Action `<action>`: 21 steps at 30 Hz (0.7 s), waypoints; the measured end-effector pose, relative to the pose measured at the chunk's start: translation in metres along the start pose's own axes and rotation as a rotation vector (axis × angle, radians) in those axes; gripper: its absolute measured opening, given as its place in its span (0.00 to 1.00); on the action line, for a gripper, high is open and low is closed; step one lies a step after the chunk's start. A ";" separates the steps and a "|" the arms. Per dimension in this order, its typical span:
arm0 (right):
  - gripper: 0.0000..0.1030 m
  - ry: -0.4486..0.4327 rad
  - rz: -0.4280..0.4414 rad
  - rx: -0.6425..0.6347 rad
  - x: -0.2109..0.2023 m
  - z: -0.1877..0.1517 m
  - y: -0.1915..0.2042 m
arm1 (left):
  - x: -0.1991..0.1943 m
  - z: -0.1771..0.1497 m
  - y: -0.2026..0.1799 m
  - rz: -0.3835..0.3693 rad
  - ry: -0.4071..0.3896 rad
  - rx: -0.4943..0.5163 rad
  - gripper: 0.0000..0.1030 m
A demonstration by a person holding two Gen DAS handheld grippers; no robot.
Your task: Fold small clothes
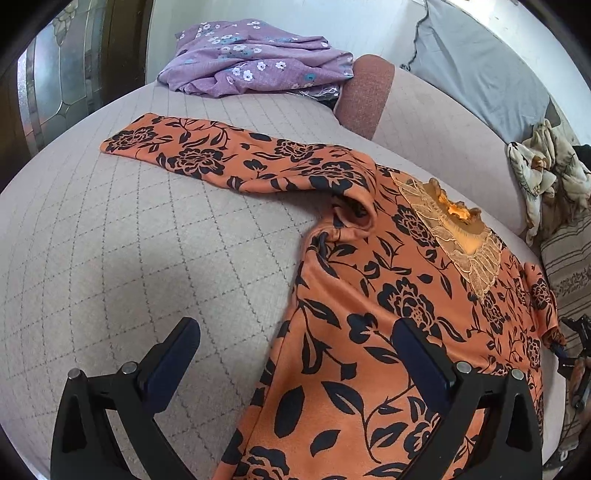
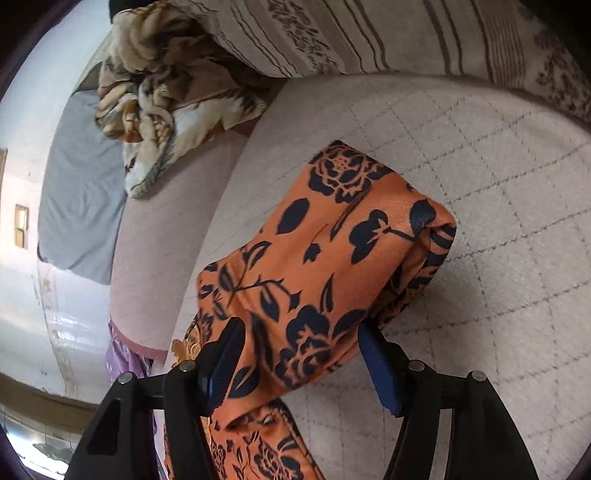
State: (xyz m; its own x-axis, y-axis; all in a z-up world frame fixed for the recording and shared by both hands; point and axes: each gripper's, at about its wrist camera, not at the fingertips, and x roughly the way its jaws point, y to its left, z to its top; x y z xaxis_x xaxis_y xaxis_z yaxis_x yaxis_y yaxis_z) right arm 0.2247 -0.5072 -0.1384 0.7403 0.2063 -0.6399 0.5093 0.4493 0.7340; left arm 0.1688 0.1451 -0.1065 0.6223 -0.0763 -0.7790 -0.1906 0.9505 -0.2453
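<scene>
The orange top (image 1: pixel 388 295) with black flowers lies spread on the quilted bed cover (image 1: pixel 129 240), lace collar (image 1: pixel 454 236) facing up, one sleeve (image 1: pixel 192 151) stretched flat away from the body toward the far side. Its hem runs off the lower edge of the left wrist view, so the full length cannot be seen. The other sleeve (image 2: pixel 332 258) shows only in the right wrist view, doubled over on the cover; how its layers lie underneath is hidden.

The left gripper (image 1: pixel 295 354) tilts down over the top's side edge, jaws spread wide, one finger (image 1: pixel 173 358) above bare cover and the other over the cloth, pinching nothing. The right gripper (image 2: pixel 299 354) points down at the doubled sleeve, jaws apart with the cloth lying between them; the pads do not appear to press on it, though the contact at the left pad (image 2: pixel 225 354) is hard to judge.

Farther off lie a purple flowered garment (image 1: pixel 251 62), a grey pillow (image 1: pixel 480 70), a crumpled patterned blanket (image 2: pixel 155 99) and a striped pillow (image 2: pixel 369 33)
</scene>
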 end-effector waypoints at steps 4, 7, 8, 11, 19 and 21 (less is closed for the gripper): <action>0.36 0.003 0.017 -0.032 0.012 0.005 0.010 | 0.001 0.000 -0.003 -0.004 0.004 0.009 1.00; 0.19 0.029 -0.026 -0.025 0.027 0.012 0.010 | 0.001 0.000 -0.005 -0.006 0.002 0.020 1.00; 0.07 0.041 -0.041 -0.024 0.031 0.014 0.011 | 0.000 0.001 -0.004 -0.007 0.001 0.019 1.00; 0.06 0.016 0.014 -0.091 0.022 0.012 0.039 | -0.001 0.002 0.001 -0.022 0.002 -0.010 1.00; 0.06 -0.030 0.414 -0.320 -0.044 -0.017 0.213 | -0.014 0.006 0.005 -0.058 -0.030 -0.040 1.00; 0.06 -0.013 0.560 -0.378 -0.057 -0.045 0.267 | -0.016 0.007 0.008 -0.065 -0.033 -0.053 1.00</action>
State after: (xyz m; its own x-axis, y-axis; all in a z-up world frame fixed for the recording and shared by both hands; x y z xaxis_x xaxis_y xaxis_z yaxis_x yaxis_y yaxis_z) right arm 0.2992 -0.3596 0.0837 0.8544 0.4868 -0.1818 -0.1393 0.5517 0.8223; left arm 0.1624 0.1556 -0.0922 0.6592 -0.1268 -0.7412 -0.1885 0.9264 -0.3261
